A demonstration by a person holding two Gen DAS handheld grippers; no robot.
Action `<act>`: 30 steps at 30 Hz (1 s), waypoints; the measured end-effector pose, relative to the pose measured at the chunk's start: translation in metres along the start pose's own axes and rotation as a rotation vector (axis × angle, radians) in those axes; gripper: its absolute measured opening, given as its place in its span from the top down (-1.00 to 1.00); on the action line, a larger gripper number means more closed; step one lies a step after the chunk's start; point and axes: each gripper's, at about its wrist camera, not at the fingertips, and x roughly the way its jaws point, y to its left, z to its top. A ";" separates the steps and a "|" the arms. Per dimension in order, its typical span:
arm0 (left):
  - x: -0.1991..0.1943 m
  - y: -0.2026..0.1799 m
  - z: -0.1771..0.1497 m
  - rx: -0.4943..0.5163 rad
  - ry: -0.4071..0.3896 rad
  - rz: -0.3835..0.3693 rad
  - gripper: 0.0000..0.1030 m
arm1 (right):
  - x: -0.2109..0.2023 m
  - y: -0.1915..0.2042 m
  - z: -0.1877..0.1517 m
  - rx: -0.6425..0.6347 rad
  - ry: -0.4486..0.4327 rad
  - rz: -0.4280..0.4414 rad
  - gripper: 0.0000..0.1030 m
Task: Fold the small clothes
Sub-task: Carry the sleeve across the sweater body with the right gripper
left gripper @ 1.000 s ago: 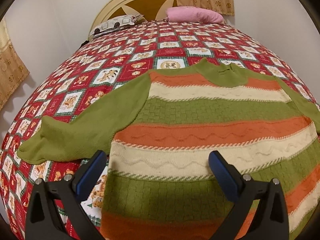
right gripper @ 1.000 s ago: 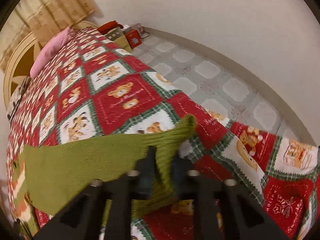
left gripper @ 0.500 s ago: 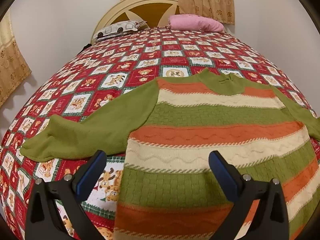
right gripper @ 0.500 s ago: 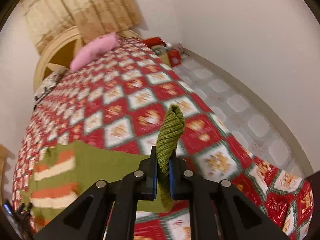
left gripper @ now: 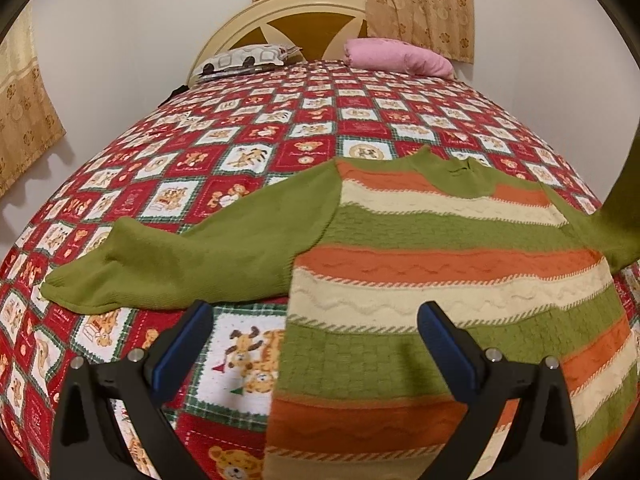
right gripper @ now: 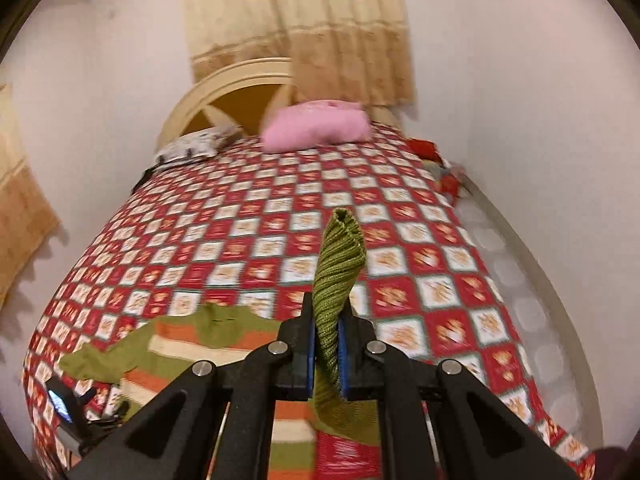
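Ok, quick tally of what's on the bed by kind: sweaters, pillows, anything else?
Sweaters: 1, striped, one green sleeve pinched in the right gripper
Pillows: 2, pink and patterned
Other things on the bed: 0
Total: 3

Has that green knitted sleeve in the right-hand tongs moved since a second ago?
Yes. The green knitted sleeve, clamped in the right tongs, has risen off the red patchwork bedspread where it lay flat; its cuff now stands upright, toward the pink pillow.
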 end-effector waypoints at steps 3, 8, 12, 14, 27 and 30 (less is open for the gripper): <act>0.000 0.010 -0.001 -0.018 -0.005 -0.005 -1.00 | 0.004 0.042 0.005 -0.062 -0.004 0.035 0.84; 0.004 0.023 -0.005 -0.033 -0.001 -0.006 -1.00 | 0.029 0.117 0.001 -0.138 0.022 0.118 0.84; 0.008 0.035 -0.009 -0.047 0.008 0.002 -1.00 | 0.076 0.180 -0.024 -0.175 0.082 0.190 0.84; 0.010 0.042 -0.011 -0.059 0.015 0.015 -1.00 | 0.107 0.210 -0.043 -0.187 0.125 0.225 0.84; 0.018 0.073 -0.019 -0.061 0.047 0.097 -1.00 | 0.251 0.295 -0.191 -0.198 0.378 0.413 0.08; 0.017 0.073 -0.013 -0.065 0.048 0.088 -1.00 | 0.219 0.273 -0.181 -0.200 0.328 0.429 -0.14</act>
